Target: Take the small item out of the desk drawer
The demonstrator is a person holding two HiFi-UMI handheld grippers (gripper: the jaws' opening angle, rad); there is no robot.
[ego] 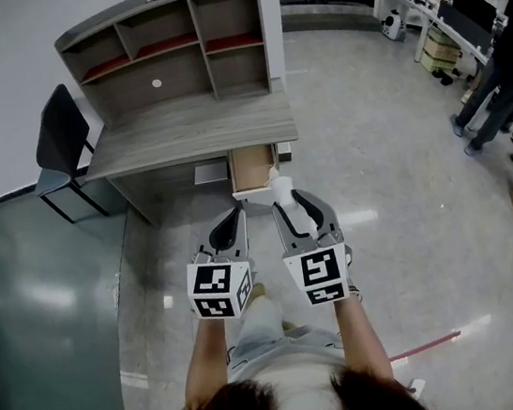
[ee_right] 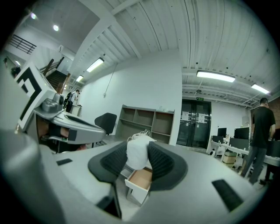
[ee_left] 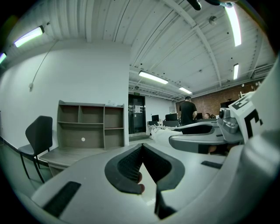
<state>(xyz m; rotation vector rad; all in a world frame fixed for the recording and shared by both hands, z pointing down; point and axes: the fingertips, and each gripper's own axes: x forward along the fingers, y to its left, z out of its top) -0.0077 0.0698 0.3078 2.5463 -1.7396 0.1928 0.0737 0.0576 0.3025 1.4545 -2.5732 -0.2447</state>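
Note:
The grey desk (ego: 189, 131) has its small wooden drawer (ego: 251, 166) pulled open at the front; the right gripper view shows the drawer (ee_right: 141, 178) from above, with its inside bare. My right gripper (ego: 284, 197) is held level in front of it, shut on a small white pouch (ego: 280, 187) with thin strings on top. That pouch (ee_right: 138, 155) sits squeezed between the black ribbed pads (ee_right: 159, 162). Beside it, my left gripper (ego: 236, 217) hangs just left of the right one. Its jaws (ee_left: 141, 147) meet at the tips with nothing between them.
A shelf hutch (ego: 167, 41) stands on the desk's back. At the desk's left end is a black chair (ego: 63, 139). A person (ego: 501, 61) stands by the computer desks (ego: 439, 22) at the far right. A red-handled stick (ego: 428, 347) lies on the floor behind me.

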